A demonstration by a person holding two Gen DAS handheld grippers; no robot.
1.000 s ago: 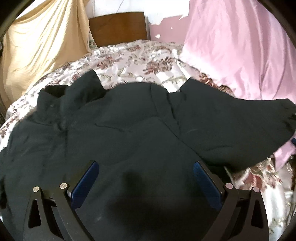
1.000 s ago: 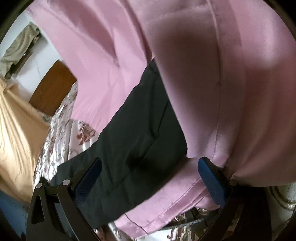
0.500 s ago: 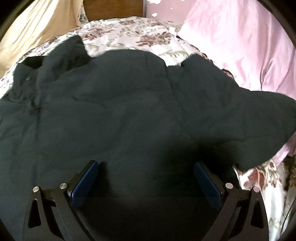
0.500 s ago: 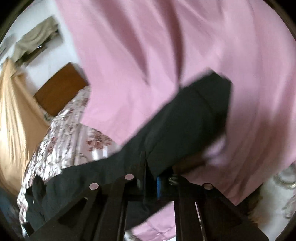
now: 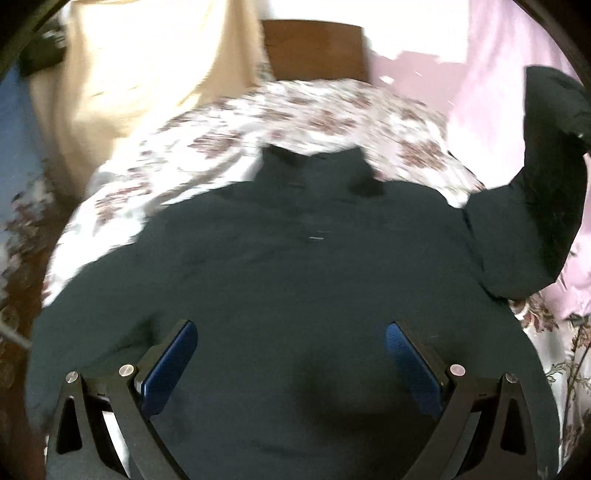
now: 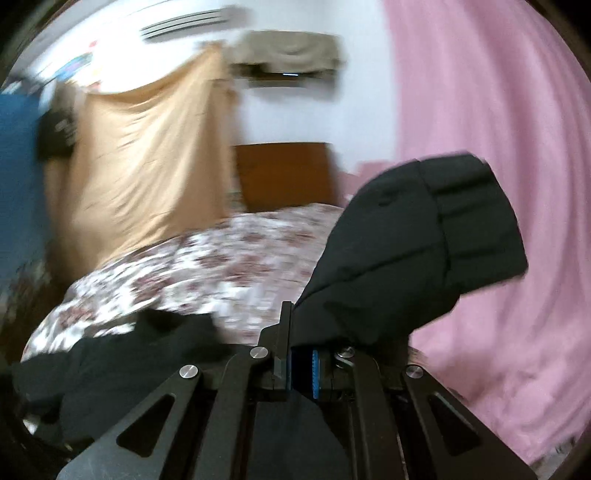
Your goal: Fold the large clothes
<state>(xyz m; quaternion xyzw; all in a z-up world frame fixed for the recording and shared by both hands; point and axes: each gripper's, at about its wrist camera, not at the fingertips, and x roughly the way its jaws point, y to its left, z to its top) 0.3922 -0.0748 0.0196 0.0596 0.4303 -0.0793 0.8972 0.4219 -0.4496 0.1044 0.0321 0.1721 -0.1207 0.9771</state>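
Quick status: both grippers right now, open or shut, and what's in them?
Left gripper: open, empty, above the dark jacket.
Right gripper: shut on the jacket sleeve, lifted off the bed.

Dark jacket [image 5: 295, 277] spread flat, sleeve [image 6: 424, 240] apparently raised

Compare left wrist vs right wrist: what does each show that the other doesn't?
Left wrist only: the left tool open above the jacket's spread body, collar toward the headboard. Right wrist only: the right tool shut on the sleeve, lifted off the bed; an air conditioner high on the wall. Both: jacket, raised sleeve, floral bedspread, wooden headboard, pink curtain, tan sheet.
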